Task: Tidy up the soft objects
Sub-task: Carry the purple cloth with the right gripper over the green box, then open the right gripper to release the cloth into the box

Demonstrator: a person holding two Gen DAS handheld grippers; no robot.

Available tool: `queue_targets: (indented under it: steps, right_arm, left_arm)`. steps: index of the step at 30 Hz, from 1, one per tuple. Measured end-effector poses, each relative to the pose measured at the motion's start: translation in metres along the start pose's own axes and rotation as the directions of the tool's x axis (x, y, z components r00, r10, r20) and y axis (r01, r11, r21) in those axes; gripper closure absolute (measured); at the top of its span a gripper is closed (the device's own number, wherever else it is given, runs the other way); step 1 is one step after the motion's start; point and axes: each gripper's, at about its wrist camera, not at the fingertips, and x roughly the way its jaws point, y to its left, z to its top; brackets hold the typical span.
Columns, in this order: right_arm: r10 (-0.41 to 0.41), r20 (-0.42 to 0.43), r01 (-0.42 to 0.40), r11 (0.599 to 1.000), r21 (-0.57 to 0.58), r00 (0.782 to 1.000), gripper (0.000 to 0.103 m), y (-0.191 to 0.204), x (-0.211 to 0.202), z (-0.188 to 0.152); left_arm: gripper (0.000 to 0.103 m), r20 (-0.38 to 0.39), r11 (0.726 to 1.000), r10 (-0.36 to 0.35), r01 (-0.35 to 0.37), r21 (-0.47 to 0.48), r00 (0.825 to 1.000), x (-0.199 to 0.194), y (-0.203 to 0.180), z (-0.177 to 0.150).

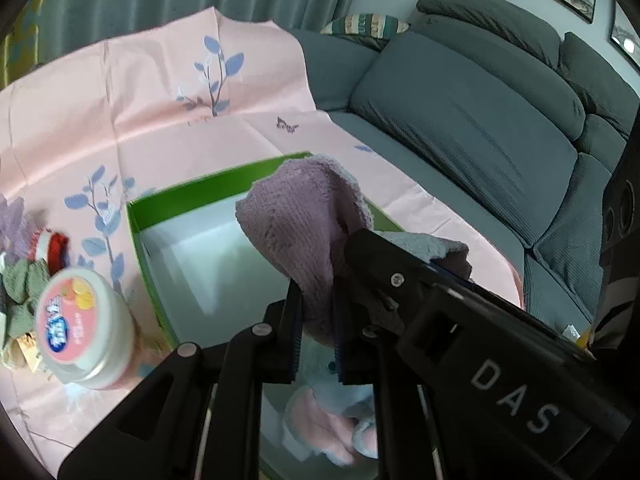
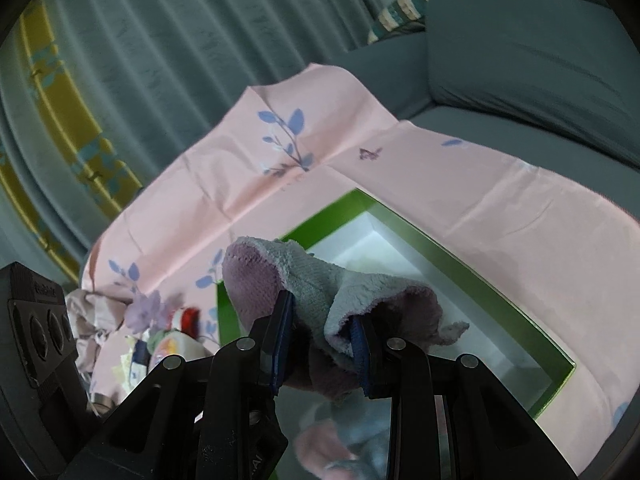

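A fluffy purple and grey towel (image 1: 304, 220) hangs above the green box (image 1: 200, 188) with its white inside. My left gripper (image 1: 318, 320) is shut on the towel's lower fold. My right gripper (image 2: 322, 344) also grips the same towel (image 2: 320, 280) between its blue pads, and its black body crosses the left wrist view (image 1: 440, 300). Under the towel, near the box's bottom, lies a pink and pale blue soft item (image 1: 332, 420), which also shows in the right wrist view (image 2: 336, 440). The green box (image 2: 460, 264) sits on a pink floral cloth (image 2: 280, 160).
A white round tub (image 1: 80, 320) with a pink label stands left of the box. Beyond it lie green, purple and red soft items (image 1: 24, 280). The pink floral cloth (image 1: 160, 100) covers a grey sofa (image 1: 480, 120). Curtains (image 2: 160, 40) hang behind.
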Motion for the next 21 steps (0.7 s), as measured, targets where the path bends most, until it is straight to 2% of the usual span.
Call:
queue_targets:
  steps: [6,9,11,12,13,15,16,17,21]
  right_arm:
    - [-0.045,-0.022,0.046,0.999,0.023,0.999,0.072,-0.006,0.005,-0.002]
    - [-0.06,-0.014,0.061,0.998,0.032,0.998,0.072,-0.008,0.003,-0.001]
    - [-0.06,0.0,0.06,0.997,0.038,0.998,0.071,-0.008,-0.002,0.001]
    - [-0.061,0.009,0.061,0.997,0.043,0.998,0.072,-0.009,-0.005,0.002]
    - [-0.065,0.019,0.064,0.997,0.047,0.998,0.069,-0.009,-0.008,0.002]
    - [-0.062,0.029,0.061,0.997,0.046,0.998,0.054,-0.008,-0.013,0.003]
    - [-0.06,0.033,0.059,0.998,0.039,0.998,0.043,-0.006,-0.015,0.003]
    - [-0.059,0.037,0.058,0.998,0.034,0.998,0.036,-0.005,-0.016,0.003]
    - [-0.053,0.048,0.052,0.999,0.017,0.997,0.034,0.004,-0.021,0.003]
  left_arm:
    - [0.088,-0.026,1.0,0.0,-0.001,-0.027,1.0,0.007,0.003,-0.001]
    - [0.074,-0.028,0.999,-0.04,0.039,-0.023,0.999,0.002,0.0,-0.002]
    - [0.055,-0.002,1.0,-0.02,0.02,-0.008,1.0,-0.007,-0.002,-0.004]
    - [0.05,0.012,1.0,-0.005,0.004,0.003,1.0,-0.012,-0.004,-0.004]
    - [0.044,0.02,1.0,-0.001,0.001,0.01,1.0,-0.014,-0.004,-0.005]
    - [0.035,0.042,1.0,-0.004,0.003,0.031,0.999,-0.025,-0.005,-0.008]
    - [0.029,0.047,0.999,0.003,-0.005,0.041,0.999,-0.03,-0.005,-0.01]
    - [0.023,0.058,0.999,0.013,-0.016,0.046,0.998,-0.037,-0.004,-0.012]
    - [0.013,0.084,0.999,0.042,-0.043,0.004,0.996,-0.058,0.009,-0.016]
